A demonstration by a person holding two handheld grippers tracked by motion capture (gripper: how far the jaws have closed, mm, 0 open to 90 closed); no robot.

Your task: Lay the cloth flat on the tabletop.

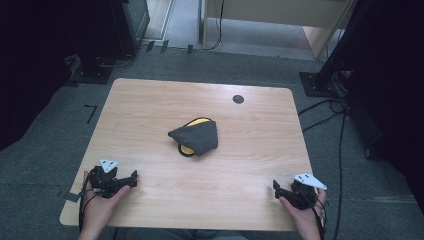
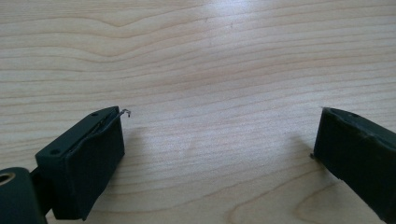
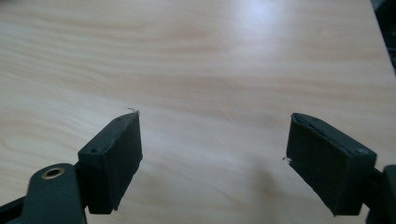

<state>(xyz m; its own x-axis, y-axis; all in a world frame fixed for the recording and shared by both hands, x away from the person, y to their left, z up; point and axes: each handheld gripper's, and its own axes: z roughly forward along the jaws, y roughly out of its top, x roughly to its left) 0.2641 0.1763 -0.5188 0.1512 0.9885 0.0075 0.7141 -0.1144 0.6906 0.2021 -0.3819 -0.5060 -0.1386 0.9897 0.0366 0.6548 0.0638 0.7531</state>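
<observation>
Both tools, left tool [image 1: 131,177] and right tool [image 1: 276,188], sit released near the counter [image 1: 150,100] edge, well short of the grey-and-yellow pouch [image 1: 196,136] at its middle, so I judge reaching comes next.

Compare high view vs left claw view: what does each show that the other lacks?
High view: a grey and yellow cloth item mid-table, a black grommet, both hands, the right claw, the floor and cables. Left claw view: the left claw close up, jaws wide apart with bare wood between them. Shared: the wooden table and the left claw.
</observation>
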